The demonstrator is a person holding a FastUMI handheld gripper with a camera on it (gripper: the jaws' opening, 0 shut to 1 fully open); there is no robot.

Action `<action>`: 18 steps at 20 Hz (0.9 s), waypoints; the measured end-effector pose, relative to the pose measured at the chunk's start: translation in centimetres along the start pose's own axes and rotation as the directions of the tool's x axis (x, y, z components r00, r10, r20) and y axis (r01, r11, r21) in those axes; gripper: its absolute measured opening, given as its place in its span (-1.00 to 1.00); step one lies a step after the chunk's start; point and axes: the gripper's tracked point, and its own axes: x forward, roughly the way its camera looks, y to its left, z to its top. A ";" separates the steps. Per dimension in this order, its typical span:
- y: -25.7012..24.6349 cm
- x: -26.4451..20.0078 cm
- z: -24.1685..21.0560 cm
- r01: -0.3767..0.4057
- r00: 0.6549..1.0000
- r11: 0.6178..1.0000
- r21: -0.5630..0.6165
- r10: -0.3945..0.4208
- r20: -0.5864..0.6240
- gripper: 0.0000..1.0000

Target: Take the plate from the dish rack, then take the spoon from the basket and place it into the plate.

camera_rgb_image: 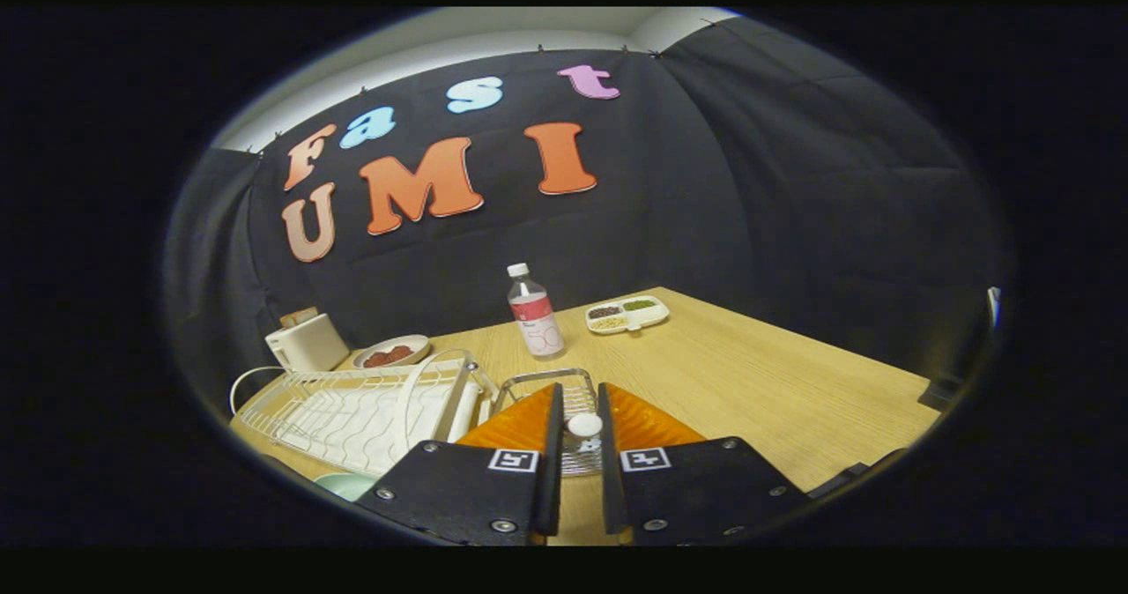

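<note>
Spoon [583, 425] shows its white handle end in the narrow gap between the nearly closed fingers [577, 400], above the wire basket [545, 381]; contact unclear

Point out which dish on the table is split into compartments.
The white tray right of the bottle, with three filled sections. The round plate by the dish rack is undivided.

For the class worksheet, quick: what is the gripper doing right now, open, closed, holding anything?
Gripper: nearly closed around the white end of the spoon above the wire basket; whether both fingers press on it cannot be told.
</note>
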 end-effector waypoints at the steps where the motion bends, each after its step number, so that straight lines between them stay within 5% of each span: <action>1: 0.5 -0.2 0.2 -0.016 1.000 1.000 0.012 0.016 -0.002 -0.64; 4: 1.0 -0.2 1.4 -0.024 1.000 1.000 0.021 0.024 0.008 -0.79; 18: 3.7 -8.9 8.4 -0.128 0.984 0.991 -0.026 0.131 0.119 -0.80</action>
